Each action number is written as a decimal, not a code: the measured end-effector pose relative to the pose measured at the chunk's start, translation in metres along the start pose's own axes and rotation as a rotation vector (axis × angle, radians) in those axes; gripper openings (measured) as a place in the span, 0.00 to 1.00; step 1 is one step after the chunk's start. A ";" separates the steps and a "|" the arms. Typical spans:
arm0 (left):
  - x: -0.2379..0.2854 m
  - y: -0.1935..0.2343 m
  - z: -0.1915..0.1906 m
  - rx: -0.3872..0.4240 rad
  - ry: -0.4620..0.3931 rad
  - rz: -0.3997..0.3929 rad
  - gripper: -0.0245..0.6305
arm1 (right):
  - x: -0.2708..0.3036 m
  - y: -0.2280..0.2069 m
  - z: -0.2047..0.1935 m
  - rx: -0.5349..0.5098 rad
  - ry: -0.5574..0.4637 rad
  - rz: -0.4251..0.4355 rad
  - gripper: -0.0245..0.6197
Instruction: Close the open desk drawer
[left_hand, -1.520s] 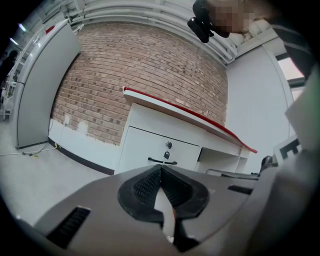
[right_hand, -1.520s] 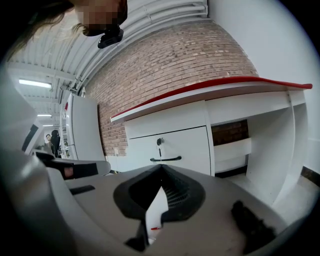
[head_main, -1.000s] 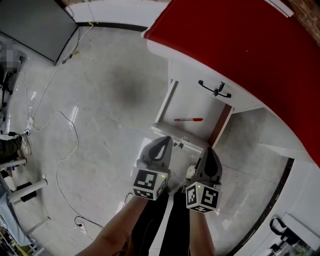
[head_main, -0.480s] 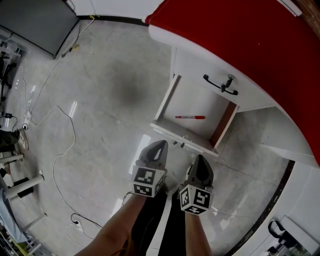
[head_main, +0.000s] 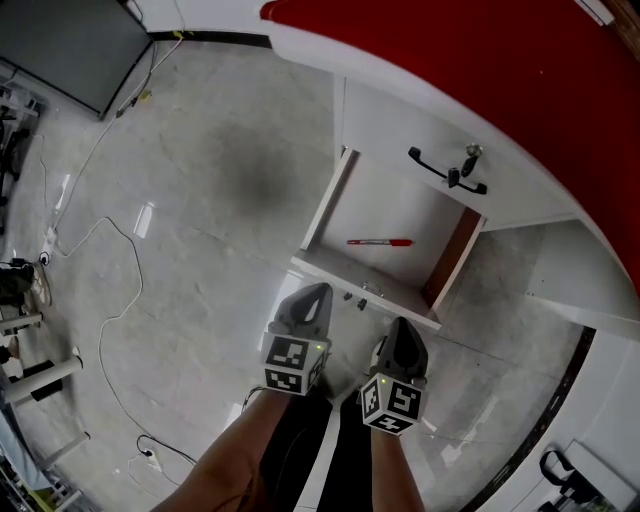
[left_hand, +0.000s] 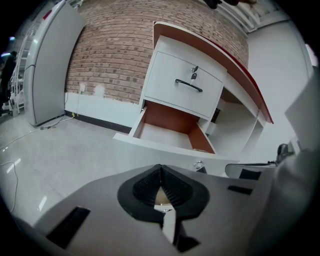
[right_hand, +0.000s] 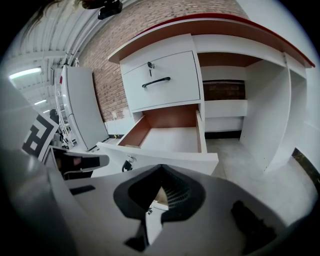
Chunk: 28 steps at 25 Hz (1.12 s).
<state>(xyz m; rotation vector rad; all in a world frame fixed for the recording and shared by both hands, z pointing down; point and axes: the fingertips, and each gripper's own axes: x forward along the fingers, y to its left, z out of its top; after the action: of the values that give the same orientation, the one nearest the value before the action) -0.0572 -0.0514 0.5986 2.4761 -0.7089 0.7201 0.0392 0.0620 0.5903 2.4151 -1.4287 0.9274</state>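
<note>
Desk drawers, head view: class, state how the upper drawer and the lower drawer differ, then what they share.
The upper drawer is shut; the lower drawer is pulled out. The upper drawer's inside is hidden; the lower drawer's shows, with a red pen lying in it. The upper drawer's front shows a black handle; the lower drawer's front is seen edge-on. Both are white and stacked under the red desktop.

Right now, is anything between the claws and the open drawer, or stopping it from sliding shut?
Nothing visible. The left claw and right claw sit just short of the drawer front, and the red pen lies flat inside, below the rim.
</note>
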 end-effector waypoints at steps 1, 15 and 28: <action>0.003 0.001 0.000 0.001 -0.003 0.002 0.05 | 0.003 -0.003 -0.002 -0.001 0.002 -0.003 0.05; 0.014 0.004 0.005 -0.050 -0.043 0.026 0.05 | 0.016 -0.007 -0.005 0.010 0.013 0.008 0.05; 0.012 0.002 0.016 -0.042 -0.017 0.015 0.04 | 0.011 -0.006 0.008 0.027 0.020 0.004 0.05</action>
<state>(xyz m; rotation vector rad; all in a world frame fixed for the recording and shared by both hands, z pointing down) -0.0445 -0.0656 0.5942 2.4441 -0.7426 0.6831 0.0509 0.0536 0.5912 2.4165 -1.4233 0.9746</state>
